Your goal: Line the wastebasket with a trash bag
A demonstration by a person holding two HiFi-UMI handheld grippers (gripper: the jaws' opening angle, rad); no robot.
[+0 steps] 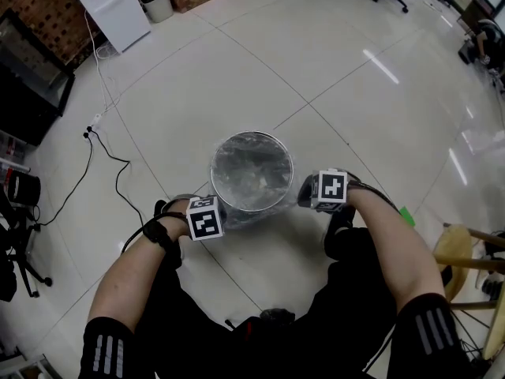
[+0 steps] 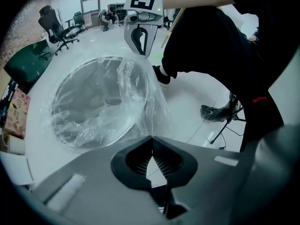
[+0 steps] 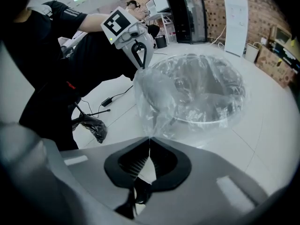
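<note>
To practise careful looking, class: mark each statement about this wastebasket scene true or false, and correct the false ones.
1. A clear trash bag sits inside the wastebasket. True.
2. The left gripper has its jaws wide apart and holds nothing. False: its jaws are shut on the trash bag's edge.
3. The right gripper pinches bag film drawn out past the wastebasket's rim. True.
4. The wastebasket lies tipped over on its side. False: it stands upright on the floor, mouth up.
</note>
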